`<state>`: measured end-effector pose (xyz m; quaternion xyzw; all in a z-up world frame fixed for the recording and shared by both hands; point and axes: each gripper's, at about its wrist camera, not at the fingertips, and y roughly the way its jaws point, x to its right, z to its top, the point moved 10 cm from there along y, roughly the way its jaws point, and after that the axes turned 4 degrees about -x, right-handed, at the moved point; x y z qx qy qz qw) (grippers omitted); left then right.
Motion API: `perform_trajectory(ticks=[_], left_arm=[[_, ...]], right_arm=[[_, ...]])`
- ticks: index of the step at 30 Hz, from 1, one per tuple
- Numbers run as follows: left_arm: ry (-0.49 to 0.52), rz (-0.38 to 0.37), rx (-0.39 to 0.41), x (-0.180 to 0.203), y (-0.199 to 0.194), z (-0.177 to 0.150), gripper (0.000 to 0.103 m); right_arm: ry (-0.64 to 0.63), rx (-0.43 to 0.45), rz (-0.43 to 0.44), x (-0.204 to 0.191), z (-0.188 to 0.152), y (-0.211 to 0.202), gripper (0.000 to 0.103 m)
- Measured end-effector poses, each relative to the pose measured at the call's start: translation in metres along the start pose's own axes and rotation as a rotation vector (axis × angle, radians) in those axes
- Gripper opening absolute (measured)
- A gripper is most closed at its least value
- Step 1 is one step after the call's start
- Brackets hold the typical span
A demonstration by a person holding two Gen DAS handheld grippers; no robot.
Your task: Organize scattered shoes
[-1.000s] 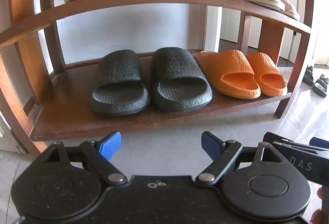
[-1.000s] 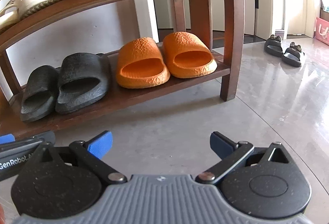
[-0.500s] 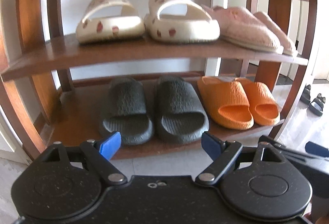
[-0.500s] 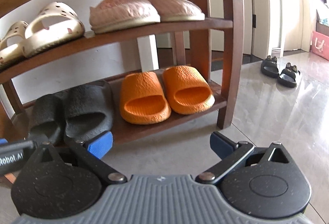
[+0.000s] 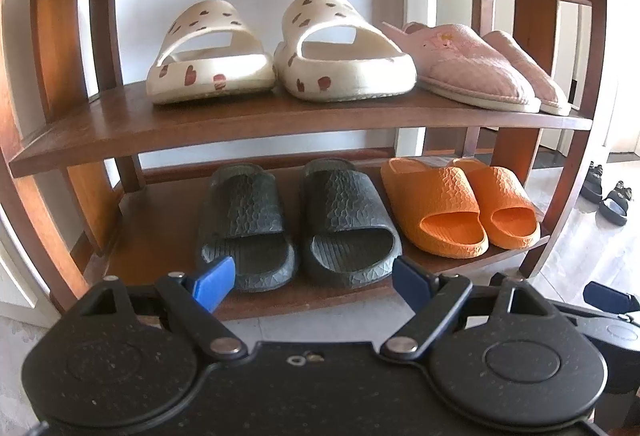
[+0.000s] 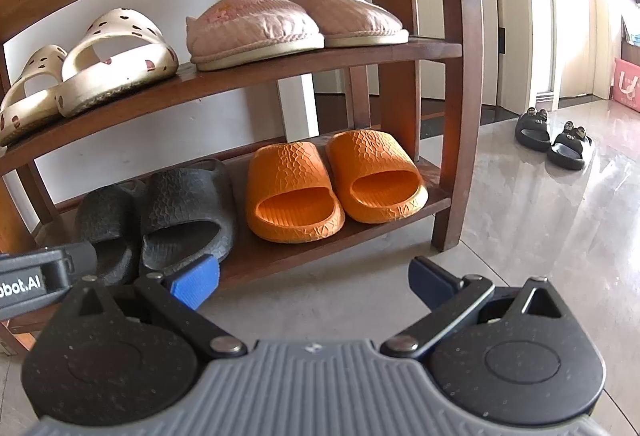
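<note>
A wooden shoe rack (image 5: 280,124) (image 6: 460,116) holds four pairs. On its middle shelf stand cream spotted slides (image 5: 344,52) (image 6: 116,60) and pink slippers (image 5: 472,68) (image 6: 256,20). The bottom shelf carries black slides (image 5: 340,224) (image 6: 184,208) and orange slides (image 5: 436,208) (image 6: 292,192). My left gripper (image 5: 312,282) is open and empty, in front of the black slides. My right gripper (image 6: 314,282) is open and empty, over the floor before the orange slides. A small black pair of sandals (image 6: 552,136) (image 5: 604,194) lies on the floor to the right.
Glossy grey floor tiles (image 6: 540,236) stretch to the right of the rack. White doors (image 6: 560,16) stand behind it, and a pink bag (image 6: 628,84) sits at the far right. The other gripper's body shows at each view's edge: (image 6: 32,280), (image 5: 608,316).
Both grippers have risen and drawn back from the rack, so the middle shelf and the underside of the top shelf now fill more of each view. Both stayed open; no shoe moved.
</note>
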<state>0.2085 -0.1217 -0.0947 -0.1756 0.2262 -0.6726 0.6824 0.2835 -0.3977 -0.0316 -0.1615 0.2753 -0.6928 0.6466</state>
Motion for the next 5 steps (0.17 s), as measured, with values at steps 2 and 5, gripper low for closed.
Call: perform_trajectory(ticks=[2,5], left_arm=[[0.01,-0.014,0.021,0.002,-0.0018,0.001,0.086],[0.014,-0.016,0.024,0.0031,-0.0022,0.0002,0.086]], right_arm=[[0.002,0.0,-0.002,0.001,-0.0003,0.0002,0.102],[0.004,-0.002,-0.002,0.0018,-0.0005,0.0008,0.102]])
